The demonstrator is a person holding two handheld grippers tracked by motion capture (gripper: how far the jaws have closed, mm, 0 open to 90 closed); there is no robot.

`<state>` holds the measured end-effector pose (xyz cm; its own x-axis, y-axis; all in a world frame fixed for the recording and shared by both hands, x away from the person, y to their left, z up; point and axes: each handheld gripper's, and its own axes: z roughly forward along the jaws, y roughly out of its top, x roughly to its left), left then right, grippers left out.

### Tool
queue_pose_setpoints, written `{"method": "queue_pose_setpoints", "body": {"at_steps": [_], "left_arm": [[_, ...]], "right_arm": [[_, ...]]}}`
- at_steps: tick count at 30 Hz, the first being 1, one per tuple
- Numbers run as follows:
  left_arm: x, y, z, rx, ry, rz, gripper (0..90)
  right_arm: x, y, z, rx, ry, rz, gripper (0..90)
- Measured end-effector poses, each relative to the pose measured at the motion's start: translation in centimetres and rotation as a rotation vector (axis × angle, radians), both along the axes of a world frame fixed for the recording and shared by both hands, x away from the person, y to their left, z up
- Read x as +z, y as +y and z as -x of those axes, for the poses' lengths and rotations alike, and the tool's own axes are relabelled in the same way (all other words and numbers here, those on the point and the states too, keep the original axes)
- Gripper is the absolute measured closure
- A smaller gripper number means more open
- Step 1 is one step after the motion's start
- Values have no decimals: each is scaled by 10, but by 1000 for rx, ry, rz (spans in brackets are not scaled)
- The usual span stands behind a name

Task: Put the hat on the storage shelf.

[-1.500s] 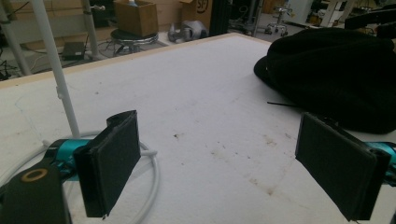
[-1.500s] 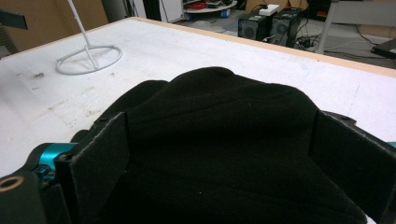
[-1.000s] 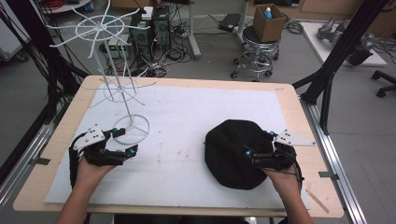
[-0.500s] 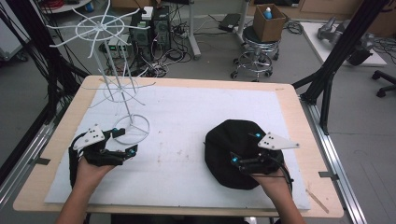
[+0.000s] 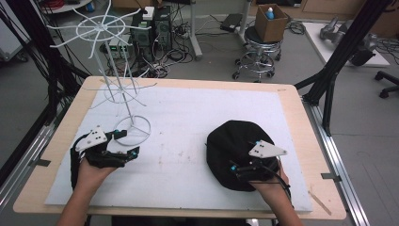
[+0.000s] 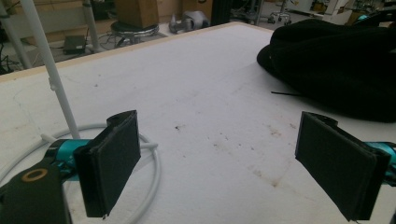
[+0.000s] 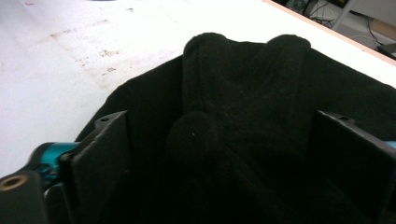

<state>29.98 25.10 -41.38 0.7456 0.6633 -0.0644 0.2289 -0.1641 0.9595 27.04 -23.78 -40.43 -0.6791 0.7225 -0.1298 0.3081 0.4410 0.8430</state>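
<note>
A black fabric piece (image 5: 230, 141), soft and bunched like a knit cap, lies on the right half of the white mat. My right gripper (image 5: 236, 171) hovers over its near edge and is open; in the right gripper view a raised fold of the fabric (image 7: 233, 93) sits between the wide-apart jaws of this gripper (image 7: 219, 154). My left gripper (image 5: 128, 143) rests at the left, open and empty, beside the ring base of a white wire stand (image 5: 133, 129). In the left gripper view the ring (image 6: 152, 158) lies just past that gripper's (image 6: 224, 168) left pad (image 6: 114, 163).
The wire stand's pole (image 5: 113, 80) rises at the back left with spoked hoops on top. The white mat (image 5: 188, 117) covers a wooden table (image 5: 308, 141). On the floor beyond are a stool, a cardboard box and cables.
My right gripper has shifted left and toward the person, from the fabric's right side onto its near edge. The left gripper has stayed put.
</note>
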Motion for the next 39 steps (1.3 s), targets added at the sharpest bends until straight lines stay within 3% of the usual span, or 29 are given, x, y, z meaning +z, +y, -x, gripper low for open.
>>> {"method": "queue_pose_setpoints", "body": {"at_steps": [6,11,24,39], "left_arm": [[-1,-1,-1,-1,2,-8,145],[-2,-2,-1,0,6,-15,145],[-4,-6,-2,9,10,-26,149],[-8,-6,-4,22,32,-23,159]], "right_arm": [[2,-10,0,-6,25,-28,354],[4,-10,2,6,16,-39,455],[9,-16,3,21,10,-70,627],[13,-20,3,20,4,-90,687]]}}
